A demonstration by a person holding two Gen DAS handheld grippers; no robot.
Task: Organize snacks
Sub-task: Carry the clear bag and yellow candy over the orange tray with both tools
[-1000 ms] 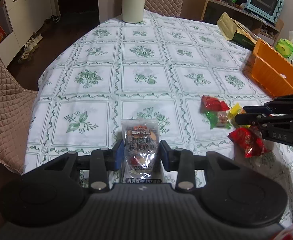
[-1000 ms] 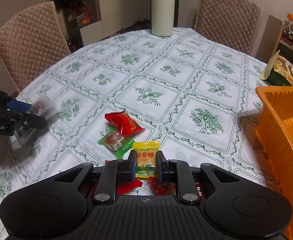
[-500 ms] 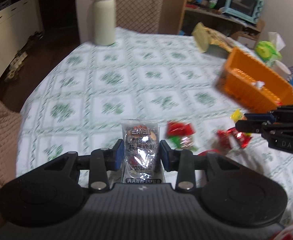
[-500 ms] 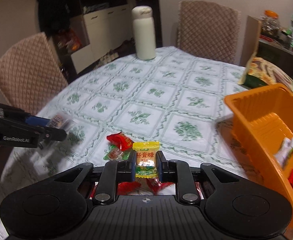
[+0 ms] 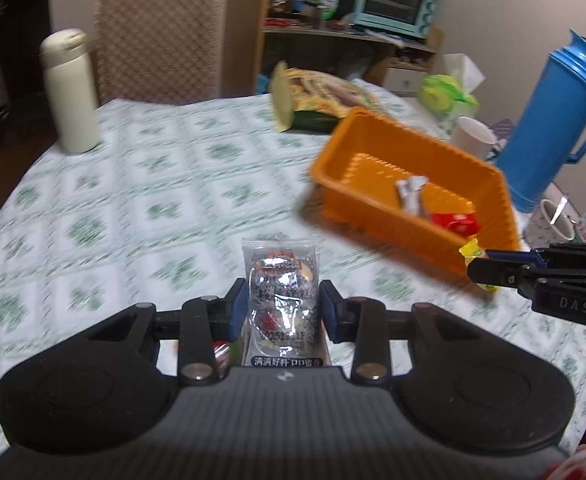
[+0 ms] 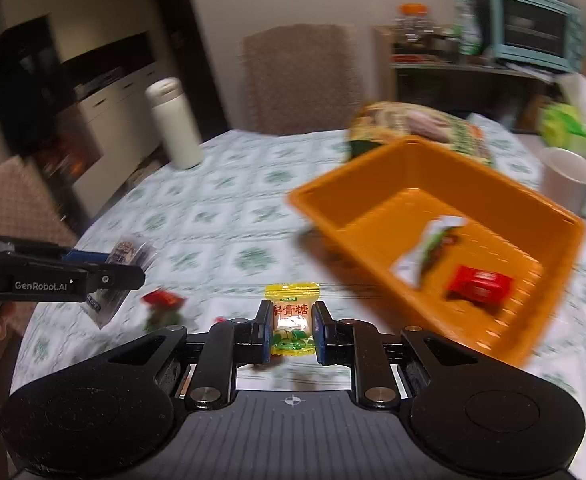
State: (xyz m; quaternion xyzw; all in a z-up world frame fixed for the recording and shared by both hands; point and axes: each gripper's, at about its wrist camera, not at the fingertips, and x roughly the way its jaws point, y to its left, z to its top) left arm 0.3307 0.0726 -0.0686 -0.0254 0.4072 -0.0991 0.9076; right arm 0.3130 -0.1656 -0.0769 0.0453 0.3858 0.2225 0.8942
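Note:
My left gripper [image 5: 283, 304] is shut on a silver snack packet [image 5: 282, 292], held upright above the green-patterned tablecloth [image 5: 141, 200]. My right gripper [image 6: 292, 326] is shut on a small yellow candy packet [image 6: 292, 312]. An orange basket [image 5: 377, 148] stands ahead to the right, with a white wrapper [image 5: 411, 192] and a red packet [image 5: 455, 222] inside. In the left wrist view the right gripper [image 5: 469, 260] comes in from the right, near the basket's front edge. In the right wrist view the left gripper [image 6: 133, 268] shows at left with its packet. Loose red and green candies [image 6: 163, 304] lie on the cloth.
A white bottle [image 5: 71, 92] stands at the table's far left. A large snack bag [image 5: 317, 96] lies behind the basket. A blue thermos [image 5: 553, 116], a white cup [image 5: 473, 136] and a mug [image 5: 555, 218] crowd the right side. Chairs [image 5: 157, 40] stand around the table.
Both grippers have risen and swung right toward the orange basket, each keeping its packet. The basket's inside has come into view and the loose candies have dropped low in both views.

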